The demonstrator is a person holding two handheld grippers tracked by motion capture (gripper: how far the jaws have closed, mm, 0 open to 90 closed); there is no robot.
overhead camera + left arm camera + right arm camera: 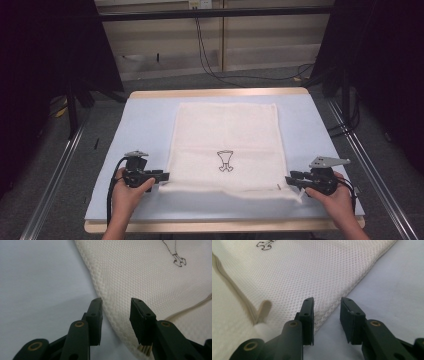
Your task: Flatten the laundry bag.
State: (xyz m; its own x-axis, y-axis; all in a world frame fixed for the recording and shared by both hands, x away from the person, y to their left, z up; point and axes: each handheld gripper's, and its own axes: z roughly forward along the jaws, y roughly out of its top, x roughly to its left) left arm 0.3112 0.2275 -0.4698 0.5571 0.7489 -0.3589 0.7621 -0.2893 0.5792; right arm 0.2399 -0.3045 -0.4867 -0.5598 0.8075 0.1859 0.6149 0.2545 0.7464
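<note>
A cream towel (225, 145) of waffle-weave cloth lies flat and roughly rectangular, with a small dark line drawing (225, 161) stitched or printed near its near end. Its near edge is doubled over into a narrow fold, and a short beige hanging loop (263, 310) lies on the cloth by the right near corner. The weave shows as fine raised dimples in both gripper views, with a denser hem along the side edge.

The tabletop (145, 125) is a smooth pale blue-grey sheet on a light wooden board. Beyond it are grey carpet, metal rails, dark curtains at both sides and black cables hanging by a pale wall.

The left tool (161, 176) lies level at the towel's near left corner. Its black jaws are released, standing apart, with the hemmed edge running between them and no pad pressing on it. The right tool (290, 180) sits at the near right corner, likewise released; the towel's edge lies just beside its left jaw, and bare tabletop shows in the gap.
</note>
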